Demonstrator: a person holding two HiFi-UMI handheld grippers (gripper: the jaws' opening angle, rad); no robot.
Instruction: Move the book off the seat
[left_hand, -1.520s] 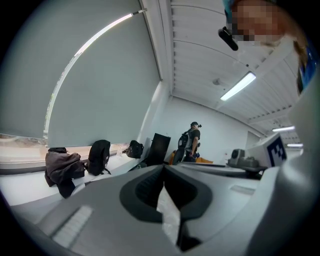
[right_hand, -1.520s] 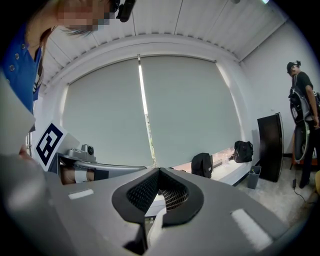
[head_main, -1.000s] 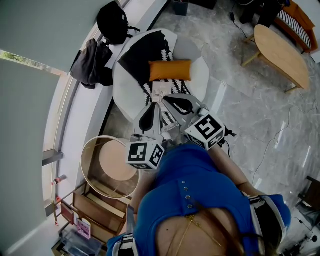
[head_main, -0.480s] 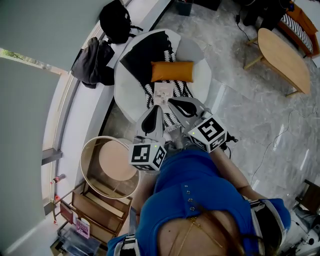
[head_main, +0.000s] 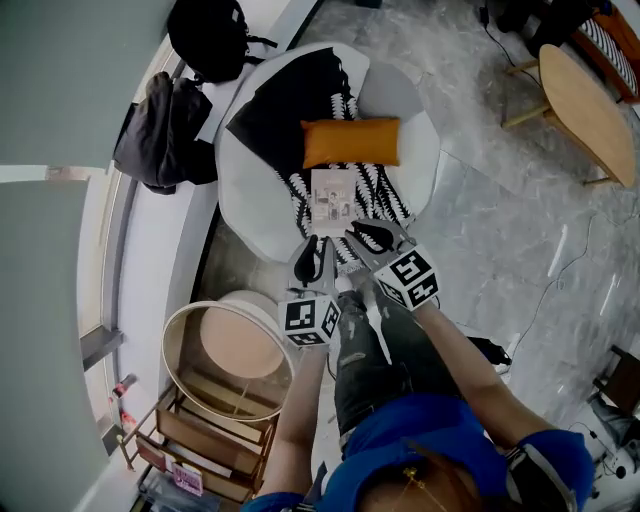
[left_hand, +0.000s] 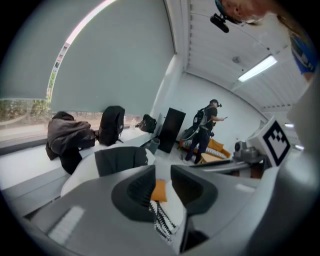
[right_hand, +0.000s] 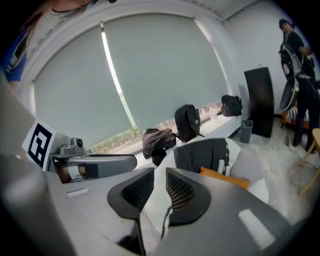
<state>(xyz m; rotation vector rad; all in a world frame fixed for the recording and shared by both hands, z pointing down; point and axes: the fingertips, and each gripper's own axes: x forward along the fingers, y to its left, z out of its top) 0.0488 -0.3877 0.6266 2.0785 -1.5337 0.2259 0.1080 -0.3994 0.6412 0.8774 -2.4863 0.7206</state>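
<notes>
- Book (head_main: 333, 200): a pale, thin item, laid flat on the seat (head_main: 252, 205) at the centre of the head view. It rests on the throw, just below the cushion and just above the two gripper tips, and is touched by neither.
- Seat: a round white armchair, placed in the upper middle of the head view beside the window ledge.
- Cushion (head_main: 350, 142): orange and oblong, set across the back of the seat.
- Throw (head_main: 290, 110): black with a white zigzag pattern, draped from the chair back down over the seat.
- Left gripper (head_main: 313, 252): held at the seat's lower edge and pointed at the book. Its fingers have just been opening and are parted narrowly. Nothing is gripped; only cushion and throw are seen through the gap (left_hand: 162, 174).
- Right gripper (head_main: 366, 238): held just right of the left one. Its fingers have also just been opening, a slim gap is kept (right_hand: 160, 175), and nothing is held.
- Side table (head_main: 225, 340): round, ringed by a hoop, at the lower left of the head view.
- Backpack (head_main: 210, 35) and jacket (head_main: 165, 125): both dark, left on the ledge at the upper left.
- Wooden table (head_main: 590, 100): oval, at the upper right.
</notes>
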